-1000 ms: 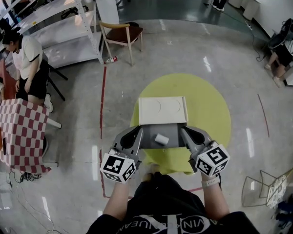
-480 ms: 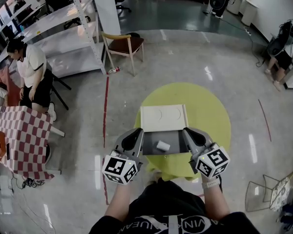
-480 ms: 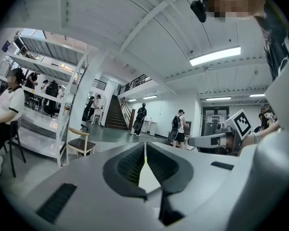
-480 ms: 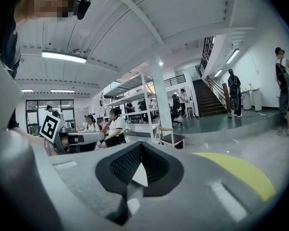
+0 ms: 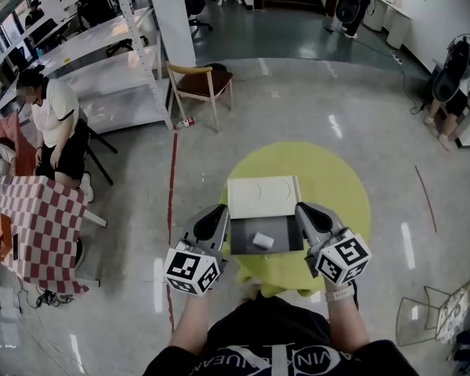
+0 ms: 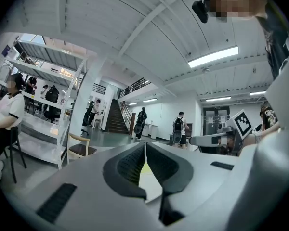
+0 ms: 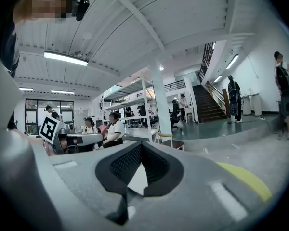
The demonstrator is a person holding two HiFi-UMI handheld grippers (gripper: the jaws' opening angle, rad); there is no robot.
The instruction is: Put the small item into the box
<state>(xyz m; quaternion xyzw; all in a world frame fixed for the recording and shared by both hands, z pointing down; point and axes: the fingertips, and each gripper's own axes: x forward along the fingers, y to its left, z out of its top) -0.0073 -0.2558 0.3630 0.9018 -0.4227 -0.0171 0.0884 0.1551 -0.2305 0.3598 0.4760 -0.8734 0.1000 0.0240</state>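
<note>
In the head view a shallow grey box (image 5: 286, 229) with its white lid (image 5: 264, 197) folded open at the far side hangs above the yellow round table (image 5: 333, 180). A small white item (image 5: 261, 240) lies inside it. My left gripper (image 5: 223, 215) is shut on the box's left wall and my right gripper (image 5: 301, 211) is shut on its right wall. In the left gripper view the jaws (image 6: 145, 154) pinch a thin pale wall edge (image 6: 150, 186). The right gripper view shows the same: jaws (image 7: 141, 151) closed on a white edge (image 7: 137, 181).
A wooden chair (image 5: 200, 80) and metal shelving (image 5: 102, 61) stand beyond the table. At the left there is a checkered table (image 5: 31, 227) with a seated person (image 5: 55, 124). A wire rack (image 5: 427, 312) sits at the lower right. Red floor tape (image 5: 171, 202) runs left of the table.
Both grippers and the box between them have risen together off the yellow table. The small item still lies inside. Both grips are unchanged.
</note>
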